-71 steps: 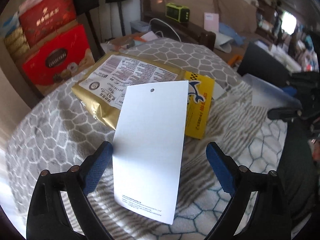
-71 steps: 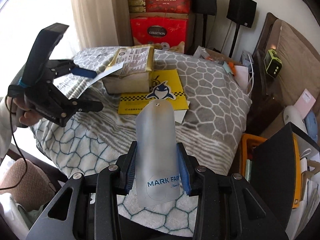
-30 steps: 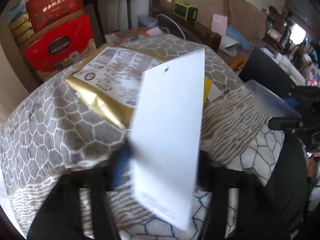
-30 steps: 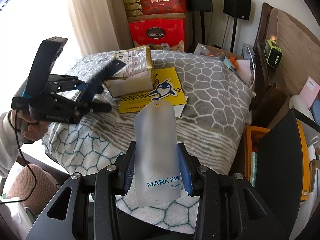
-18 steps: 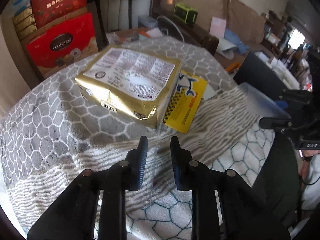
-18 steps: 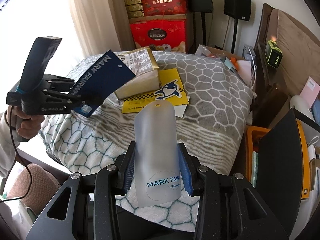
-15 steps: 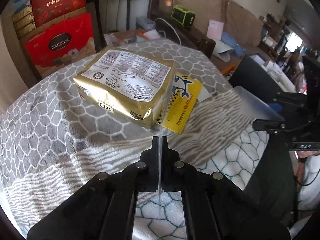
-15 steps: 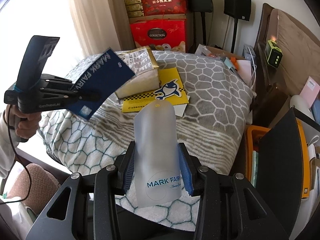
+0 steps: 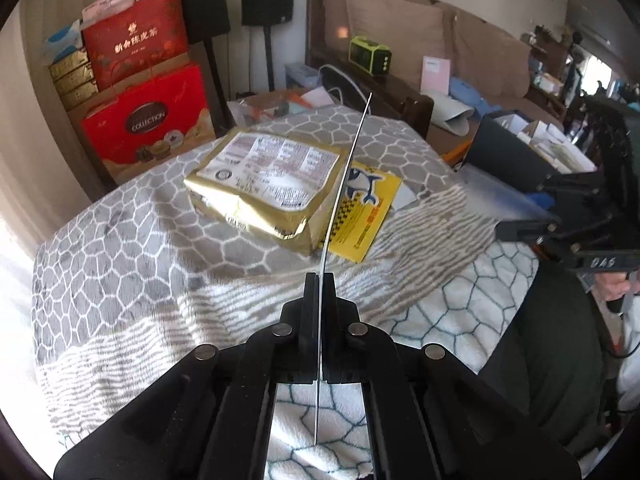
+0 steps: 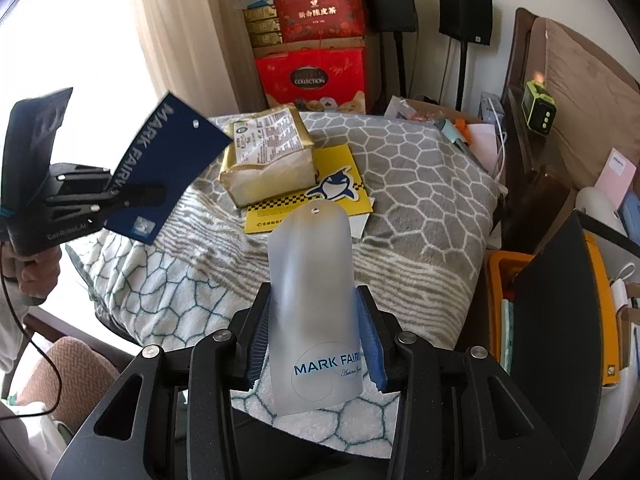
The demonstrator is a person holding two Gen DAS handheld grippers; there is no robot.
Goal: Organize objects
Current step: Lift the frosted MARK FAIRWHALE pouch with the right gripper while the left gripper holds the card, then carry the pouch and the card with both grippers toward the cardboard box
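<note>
left jaws clamp navy card (image 10: 160,168) | right jaws grip frosted tag (image 10: 314,304) | card edge-on in left view

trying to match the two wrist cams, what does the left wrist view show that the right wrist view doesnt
Left wrist only: the card seen edge-on as a thin line in the shut left tool, and the sofa behind.

Right wrist only: that card's navy printed face, the frosted sleeve gripped by the right tool, the curtain, and the orange bin.

Both: the gold packet, yellow shark card, patterned blanket and red gift boxes.
</note>
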